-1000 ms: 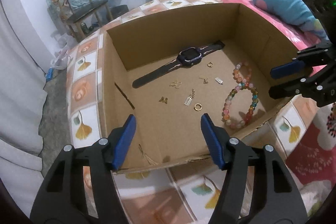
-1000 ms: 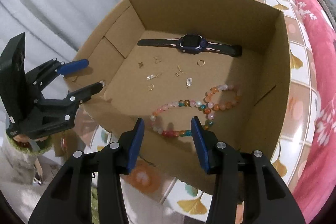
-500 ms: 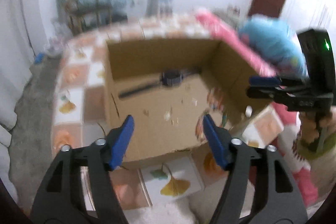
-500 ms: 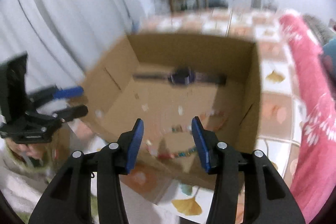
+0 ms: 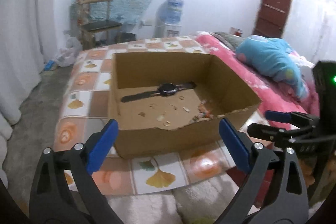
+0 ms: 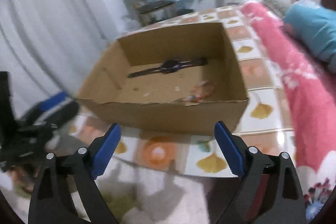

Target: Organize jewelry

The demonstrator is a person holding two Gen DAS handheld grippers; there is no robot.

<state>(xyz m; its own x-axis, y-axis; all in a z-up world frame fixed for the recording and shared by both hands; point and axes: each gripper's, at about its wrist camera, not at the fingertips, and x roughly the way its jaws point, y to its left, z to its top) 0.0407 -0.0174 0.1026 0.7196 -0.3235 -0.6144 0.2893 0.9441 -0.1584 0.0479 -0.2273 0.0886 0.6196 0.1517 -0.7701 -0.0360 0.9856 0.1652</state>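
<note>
The left tongs (image 5: 168,144) stood spread wide with nothing between the blue pads, hanging short of the near wall of the cardboard box (image 5: 168,138); the right tongs (image 6: 167,145) were likewise spread and bare, also short of that wall; in the left wrist view the right tongs showed at the right edge, beside the box's near right corner and apart from it; in the right wrist view the left tongs appeared as a blurred dark shape at the left, near the box's left corner; the box sat open-topped on a bed covered by a tiled sheet (image 5: 159,177) printed with yellow ginkgo leaves and orange squares; on the box floor, nearest the torn front rim, lay several small gold pieces (image 5: 166,122), too blurred to tell apart; to the right of them, against the right wall, a beaded bracelet (image 5: 204,112) lay partly hidden by the rim; further back a dark wristwatch (image 5: 167,88) lay stretched flat along the far wall; beyond the box to the right lay a pink blanket (image 5: 237,68) with a blue pillow (image 5: 271,58) on it; farther off stood a chair (image 5: 98,24), a water dispenser (image 5: 171,14) and a brown door (image 5: 273,12).
</note>
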